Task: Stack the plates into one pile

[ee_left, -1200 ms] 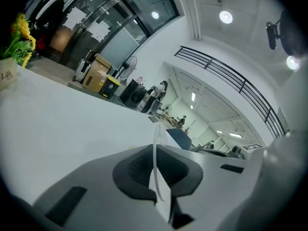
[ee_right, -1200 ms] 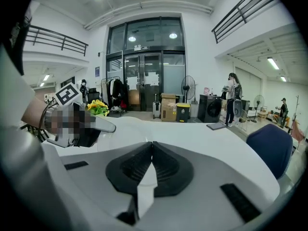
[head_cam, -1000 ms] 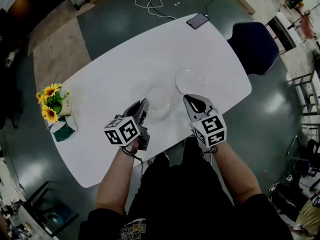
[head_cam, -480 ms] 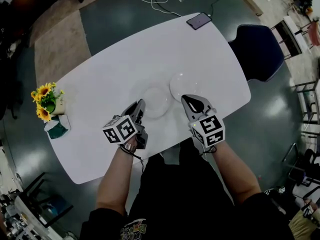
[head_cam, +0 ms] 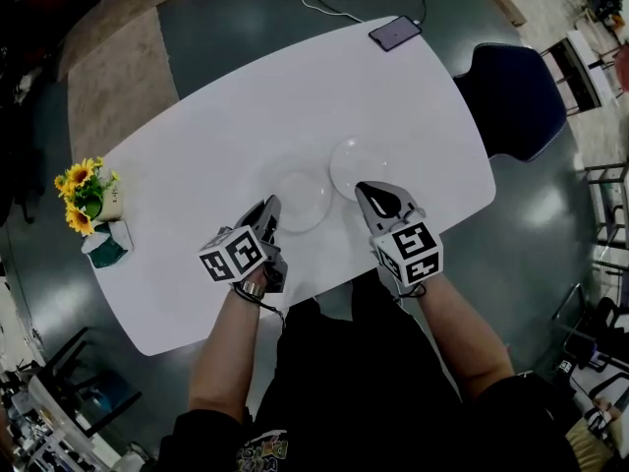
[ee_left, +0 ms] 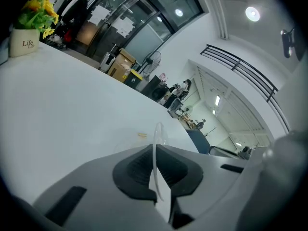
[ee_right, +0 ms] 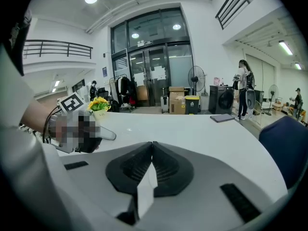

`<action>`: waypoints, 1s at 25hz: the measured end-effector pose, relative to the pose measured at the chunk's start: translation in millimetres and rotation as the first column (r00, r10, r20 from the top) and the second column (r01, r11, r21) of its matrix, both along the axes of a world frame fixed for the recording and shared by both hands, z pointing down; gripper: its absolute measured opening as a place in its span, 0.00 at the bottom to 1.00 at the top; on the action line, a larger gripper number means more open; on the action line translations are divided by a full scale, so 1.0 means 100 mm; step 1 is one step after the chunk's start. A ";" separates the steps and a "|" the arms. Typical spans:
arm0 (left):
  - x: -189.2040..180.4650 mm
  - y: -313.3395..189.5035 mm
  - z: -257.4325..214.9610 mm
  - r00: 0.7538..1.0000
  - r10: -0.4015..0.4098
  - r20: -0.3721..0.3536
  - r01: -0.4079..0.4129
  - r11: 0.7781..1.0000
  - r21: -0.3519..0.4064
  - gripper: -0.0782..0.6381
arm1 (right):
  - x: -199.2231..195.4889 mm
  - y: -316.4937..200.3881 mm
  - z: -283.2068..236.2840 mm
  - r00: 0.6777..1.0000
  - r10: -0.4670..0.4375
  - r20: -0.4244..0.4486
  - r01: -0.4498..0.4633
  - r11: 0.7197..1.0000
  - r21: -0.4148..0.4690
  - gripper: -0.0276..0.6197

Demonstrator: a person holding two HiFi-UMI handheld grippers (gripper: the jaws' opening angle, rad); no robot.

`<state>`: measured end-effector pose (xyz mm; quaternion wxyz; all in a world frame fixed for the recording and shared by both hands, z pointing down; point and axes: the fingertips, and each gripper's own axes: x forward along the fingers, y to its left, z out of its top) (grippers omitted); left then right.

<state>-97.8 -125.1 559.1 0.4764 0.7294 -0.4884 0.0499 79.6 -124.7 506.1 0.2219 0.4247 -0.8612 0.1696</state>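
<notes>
Nothing is stacked yet. One plate [head_cam: 303, 201] is pinched at its rim by the left gripper [head_cam: 268, 207] fingers [ee_left: 134, 167]. The other plate [head_cam: 349, 163] lies beside it near the table [head_cam: 246, 116] front edge. The right gripper [head_cam: 366, 191] fingers are closed on nothing.

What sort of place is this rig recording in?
Probably a large open lobby or workshop hall: tall glass entrance doors, a black-railed upper balcony, and a white oval table on a dark polished floor.
</notes>
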 end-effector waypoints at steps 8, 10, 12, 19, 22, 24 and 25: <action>-0.04 0.03 0.10 0.999 -0.022 0.043 0.023 1.000 -0.010 0.16 | 0.00 0.02 0.04 1.000 -0.009 0.004 0.009 1.000 -0.005 0.07; -0.06 0.03 0.12 0.997 -0.023 0.077 0.024 1.000 -0.011 0.17 | 0.00 0.03 0.05 1.000 -0.010 0.004 0.010 1.000 -0.006 0.07; -0.08 0.03 0.15 0.994 -0.019 0.109 0.021 1.000 -0.014 0.18 | 0.00 0.04 0.06 1.000 -0.011 0.003 0.011 1.000 -0.006 0.07; -0.10 0.03 0.25 0.972 0.001 0.236 0.007 0.999 -0.032 0.23 | 0.02 0.07 0.06 1.000 -0.017 0.005 0.017 1.000 -0.008 0.07; -0.11 0.02 0.28 0.958 0.002 0.286 0.009 0.999 -0.036 0.25 | 0.01 0.09 0.08 1.000 -0.022 0.007 0.022 1.000 -0.010 0.07; -0.14 0.02 0.31 0.938 0.009 0.346 0.006 0.999 -0.042 0.26 | 0.00 0.10 0.09 1.000 -0.028 0.007 0.028 1.000 -0.012 0.07; -0.15 0.02 0.33 0.925 0.016 0.379 0.001 0.999 -0.046 0.26 | 0.00 0.10 0.09 0.999 -0.031 0.007 0.031 0.999 -0.013 0.07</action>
